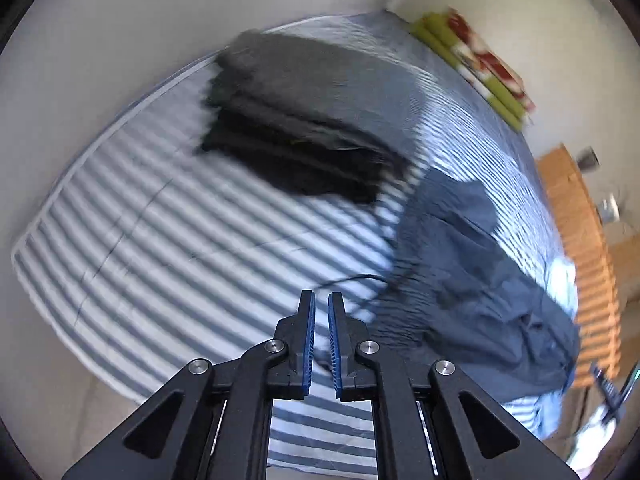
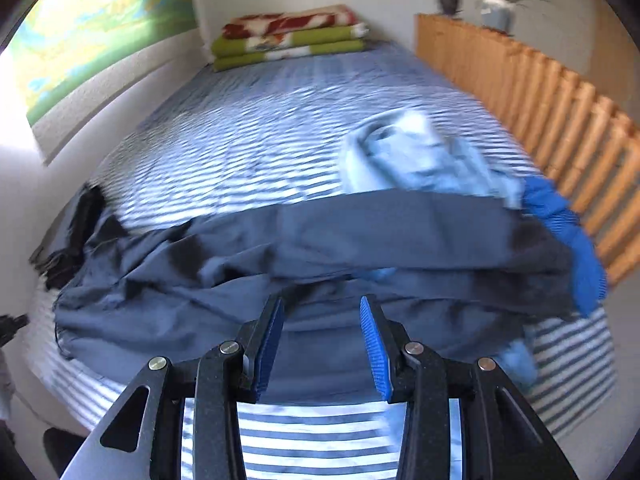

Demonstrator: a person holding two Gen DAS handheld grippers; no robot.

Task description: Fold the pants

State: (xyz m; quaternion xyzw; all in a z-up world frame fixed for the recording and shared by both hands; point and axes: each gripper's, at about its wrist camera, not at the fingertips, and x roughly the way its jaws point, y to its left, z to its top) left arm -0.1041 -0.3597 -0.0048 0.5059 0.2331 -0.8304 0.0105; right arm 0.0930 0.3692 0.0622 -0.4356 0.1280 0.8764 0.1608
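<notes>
Step in hand, as judged: picking up the next pair for folding. Neither claw grips cloth at this moment.

Left wrist view, near to far. The left claw (image 1: pixel 321 304) is closed to a thin slit, with nothing between the pads, and hangs above the striped bed (image 1: pixel 168 240). To its right the dark blue pants (image 1: pixel 472 264) lie crumpled on the sheet; a thin dark cord runs from them toward the claw. Beyond sits a stack of folded dark garments (image 1: pixel 296 120), near the bed's far left edge.

Right wrist view, near to far. The right claw (image 2: pixel 322 308) stands partly open over the near edge of the dark blue pants (image 2: pixel 320 240); whether the pads touch the cloth cannot be told. Behind the pants lie a pale blue garment (image 2: pixel 416 156) and a bright blue one (image 2: pixel 568 224).

Next move, as judged: locate the waistband or a leg hem, close each claw on it, and spread the pants flat before the first fold.

Only the left view shows the stack in full; only the right view shows the other unfolded garments clearly and the folded blankets (image 2: pixel 288 36) at the far end of the bed.
</notes>
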